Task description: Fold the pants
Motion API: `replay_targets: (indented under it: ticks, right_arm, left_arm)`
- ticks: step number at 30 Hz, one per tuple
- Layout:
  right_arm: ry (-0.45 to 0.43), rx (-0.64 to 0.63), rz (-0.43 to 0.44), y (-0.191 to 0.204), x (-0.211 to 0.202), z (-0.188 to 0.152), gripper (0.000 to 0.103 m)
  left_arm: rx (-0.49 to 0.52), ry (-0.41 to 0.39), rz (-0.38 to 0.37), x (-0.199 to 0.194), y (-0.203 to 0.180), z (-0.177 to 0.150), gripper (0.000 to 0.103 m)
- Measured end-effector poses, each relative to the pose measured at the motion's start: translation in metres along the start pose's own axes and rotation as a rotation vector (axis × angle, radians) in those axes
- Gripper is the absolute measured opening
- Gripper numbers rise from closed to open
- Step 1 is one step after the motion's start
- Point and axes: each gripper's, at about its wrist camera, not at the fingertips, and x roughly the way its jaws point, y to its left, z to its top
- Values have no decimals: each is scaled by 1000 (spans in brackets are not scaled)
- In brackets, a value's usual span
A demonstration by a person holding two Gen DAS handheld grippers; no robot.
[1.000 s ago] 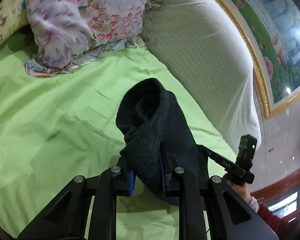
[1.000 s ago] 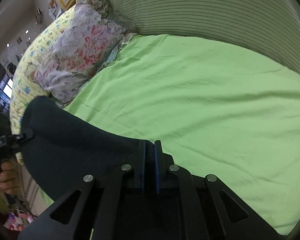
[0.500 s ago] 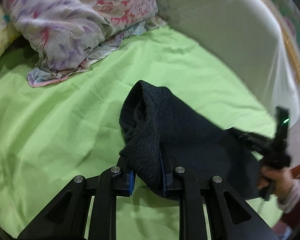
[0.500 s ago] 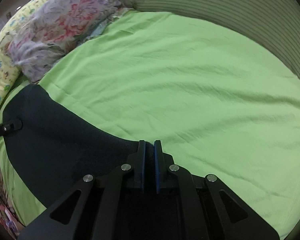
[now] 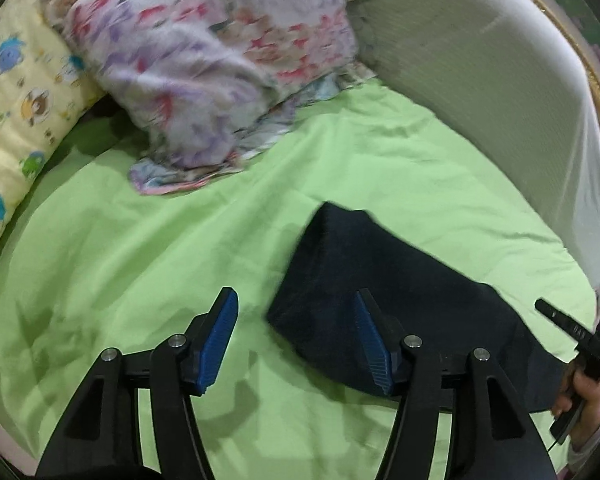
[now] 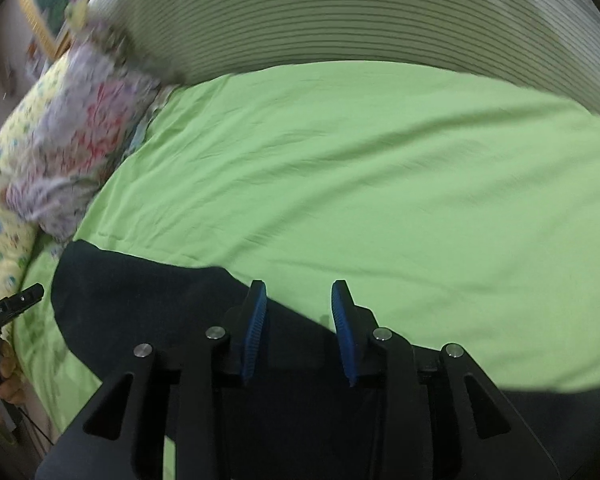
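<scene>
Dark pants (image 5: 400, 304) lie flat, long axis running between both grippers.

Pants (image 5: 400, 304) are showing a flat dark navy, near black, with no visible pattern. Bed sheet (image 6: 360, 168) is reading as plain bright lime green. Pillow (image 5: 204, 64) is showing a floral print in lilac, pink-red and white. Bolster (image 5: 16, 92) is showing pale yellow with small cartoon animals in blue, green and brown. Headboard (image 6: 340, 12) is appearing off-white with fine dark ribbed stripes. Left gripper (image 5: 296, 340) and right gripper (image 6: 298, 330) are showing black frames with blue ridged pads.
</scene>
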Motion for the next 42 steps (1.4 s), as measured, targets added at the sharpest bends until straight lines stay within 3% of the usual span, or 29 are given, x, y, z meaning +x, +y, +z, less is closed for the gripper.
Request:
replay_targets:
  ticks: [10, 23, 33, 42]
  right_arm:
    - [-38, 188, -60, -59, -66, -69, 45]
    - [-90, 485, -160, -149, -139, -151, 47]
    - [-147, 635, -213, -192, -162, -175, 54]
    - [-172, 810, -150, -227, -156, -191, 60]
  left_arm:
    - [170, 79, -154, 16, -111, -6, 68]
    - [461, 234, -310, 46, -263, -52, 70]
    - [629, 324, -366, 61, -355, -82, 75]
    - [777, 417, -408, 80, -422, -105, 76]
